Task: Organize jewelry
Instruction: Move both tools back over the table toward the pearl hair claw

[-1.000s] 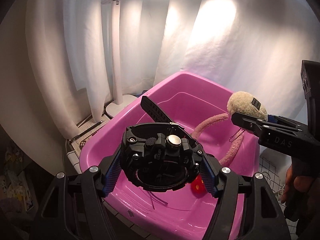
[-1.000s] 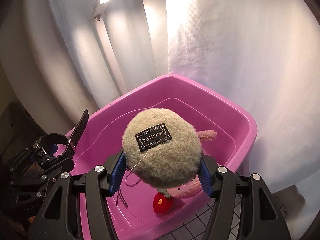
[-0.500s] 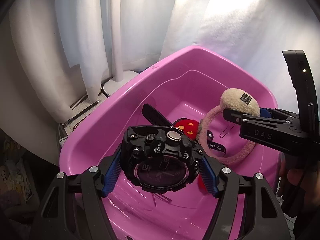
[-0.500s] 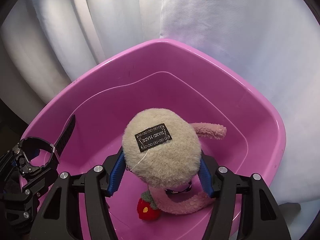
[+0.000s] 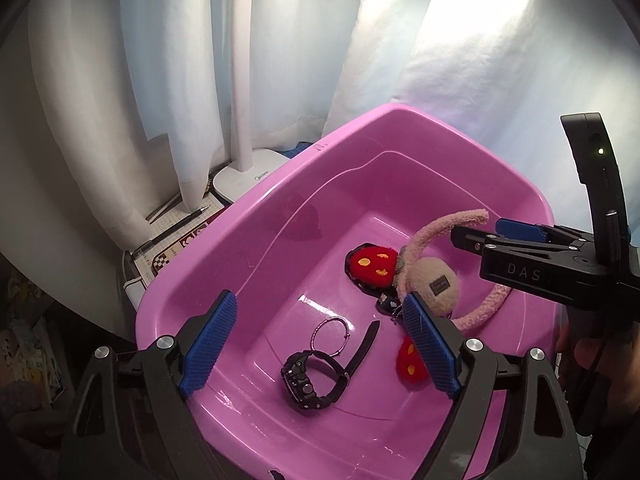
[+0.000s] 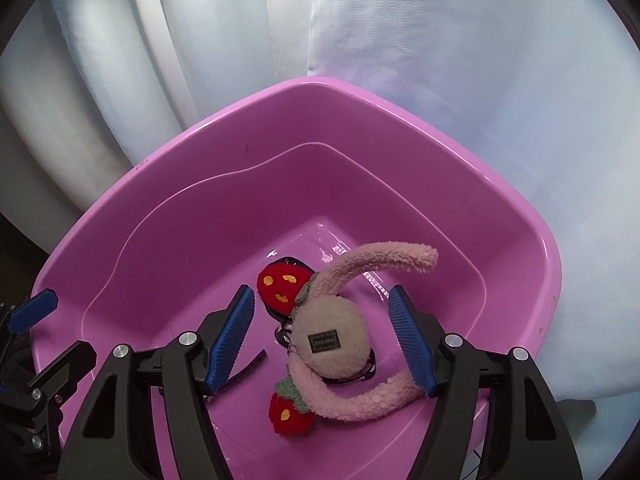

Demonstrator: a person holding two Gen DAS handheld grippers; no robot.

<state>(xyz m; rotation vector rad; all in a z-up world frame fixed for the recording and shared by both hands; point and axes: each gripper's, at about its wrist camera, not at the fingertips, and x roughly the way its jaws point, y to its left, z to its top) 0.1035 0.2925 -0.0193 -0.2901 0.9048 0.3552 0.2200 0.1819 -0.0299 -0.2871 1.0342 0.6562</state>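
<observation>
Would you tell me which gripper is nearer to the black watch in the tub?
Left. The left gripper hangs open right above the black watch; the right gripper is off beside it, over the fluffy headband.

Glossy plastic tub (image 5: 280,200), fuzzy headband (image 6: 360,404)

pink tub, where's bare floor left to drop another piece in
Bare floor lies at the far end of the pink tub, beyond the big red strawberry. The near end is crowded: black watch, thin ring, fuzzy headband, small strawberry.

Watch (image 5: 314,376) and headband (image 5: 448,280) side by side in tub (image 5: 256,216)
</observation>
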